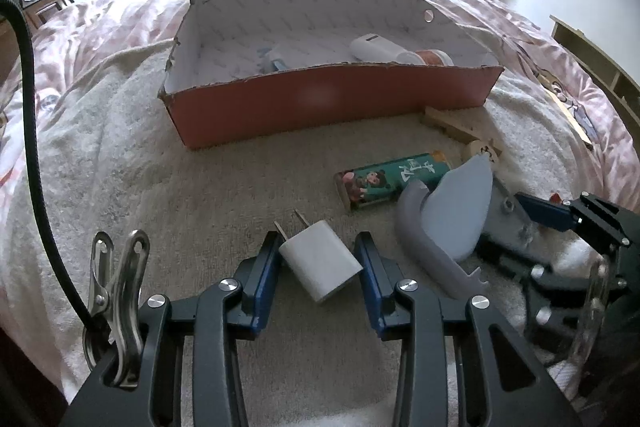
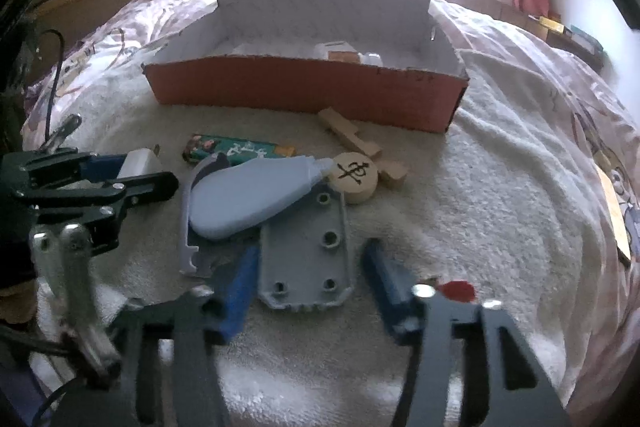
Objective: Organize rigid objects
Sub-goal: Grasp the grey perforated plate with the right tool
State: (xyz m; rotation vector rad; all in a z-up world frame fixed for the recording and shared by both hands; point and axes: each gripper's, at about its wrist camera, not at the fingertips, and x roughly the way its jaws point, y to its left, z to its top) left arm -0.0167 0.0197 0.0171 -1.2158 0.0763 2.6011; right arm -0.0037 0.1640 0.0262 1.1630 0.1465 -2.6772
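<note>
The white plug adapter (image 1: 320, 265) lies on the cream blanket (image 1: 200, 195) at about six o'clock from the red cardboard box (image 1: 320, 107), tilted, prongs toward eleven. The left gripper (image 1: 320, 251) straddles it: the left pad touches a corner, the right pad looks just clear, so I'd call it a grip not yet made.

At three o'clock from the adapter, the right gripper (image 2: 308, 267) brackets the grey plastic plate (image 2: 306, 255). Its left pad sits against the plate's edge and the right one stands apart, so it grasps nothing.

Beyond lie a blue-grey shell (image 2: 244, 199), a green tin (image 2: 236, 149), a wooden disc (image 2: 354, 177) and a wooden block (image 2: 352, 137).

This looks like the pick-up step. Next, each gripper must pinch firmly, lift, and carry toward twelve o'clock over the box wall.
</note>
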